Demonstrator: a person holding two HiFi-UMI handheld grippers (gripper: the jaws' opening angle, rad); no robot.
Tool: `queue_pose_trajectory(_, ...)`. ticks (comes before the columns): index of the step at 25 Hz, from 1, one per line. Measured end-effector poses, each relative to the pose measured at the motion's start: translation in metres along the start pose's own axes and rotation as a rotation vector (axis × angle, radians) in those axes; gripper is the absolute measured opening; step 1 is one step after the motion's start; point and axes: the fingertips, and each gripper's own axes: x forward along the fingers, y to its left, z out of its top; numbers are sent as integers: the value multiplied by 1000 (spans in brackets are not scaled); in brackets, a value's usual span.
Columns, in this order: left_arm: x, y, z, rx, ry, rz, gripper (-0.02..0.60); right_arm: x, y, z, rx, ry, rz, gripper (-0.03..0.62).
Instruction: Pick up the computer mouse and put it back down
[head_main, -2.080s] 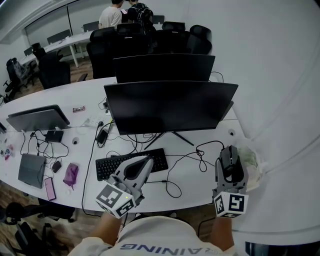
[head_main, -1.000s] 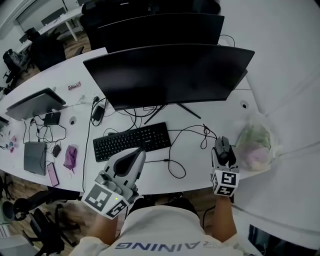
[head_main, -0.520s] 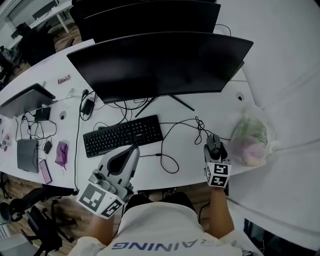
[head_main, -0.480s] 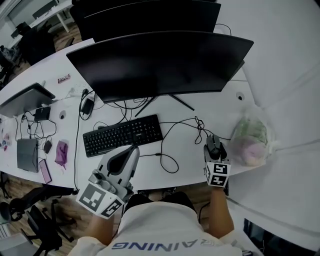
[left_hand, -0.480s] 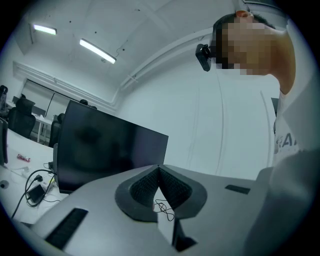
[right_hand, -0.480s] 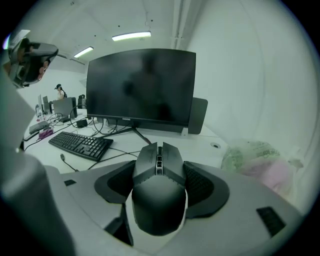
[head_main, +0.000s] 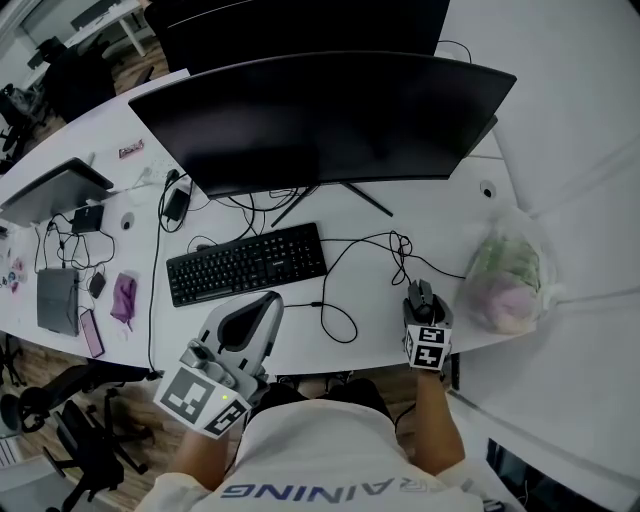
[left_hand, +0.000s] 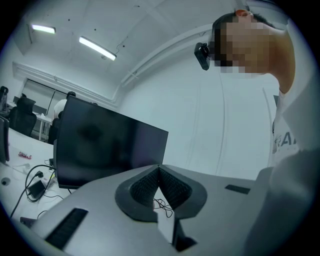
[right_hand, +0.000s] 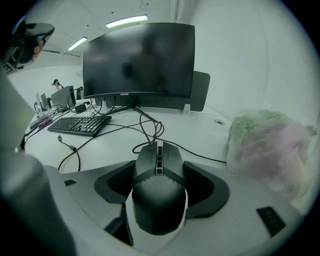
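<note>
Right hand-held gripper (head_main: 421, 298) (right_hand: 159, 186): clenched on the mouse, one jaw pressed against each side of its body.
Mouse (head_main: 420, 294) (right_hand: 158, 197): black, held between the right jaws with its buttons and wheel pointing away from the person; it sits over the near right part of the desk, just left of the bag. Whether its underside touches the desk cannot be told.
Mouse cable (head_main: 399, 245) (right_hand: 149, 125): leaves the front of the mouse and lies in loose loops on the desk, toward the monitor.
Left hand-held gripper (head_main: 268, 299) (left_hand: 159, 170): jaws pressed together with nothing between them, held over the near desk edge just in front of the keyboard.
Desk (head_main: 365, 335) (right_hand: 112, 150): white and long.
Keyboard (head_main: 247, 263) (right_hand: 80, 124): black, flat on the desk, left of the mouse and in front of the monitor.
Monitor (head_main: 320, 120) (right_hand: 138, 59): wide, dark screen, standing behind the keyboard.
Bag (head_main: 505, 282) (right_hand: 270, 145): clear plastic, filled with pale green and pink contents, resting at the right end of the desk.
</note>
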Motion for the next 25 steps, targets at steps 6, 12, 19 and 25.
queue_pose_trajectory(6,-1,-3,-5,1,17,7,5,6,1,-22,26,28,5,305)
queue_pose_trajectory(12,-2,-5,-8,-1,33,8,5,10,2,-37,55,52,6,305)
queue_pose_trajectory(19,-4,-6,-9,2,34,7,5,13,5,-37,49,47,12,305)
queue_pose_trajectory(25,-8,-6,-6,-2,20,2,5,4,4,-20,37,24,10,310)
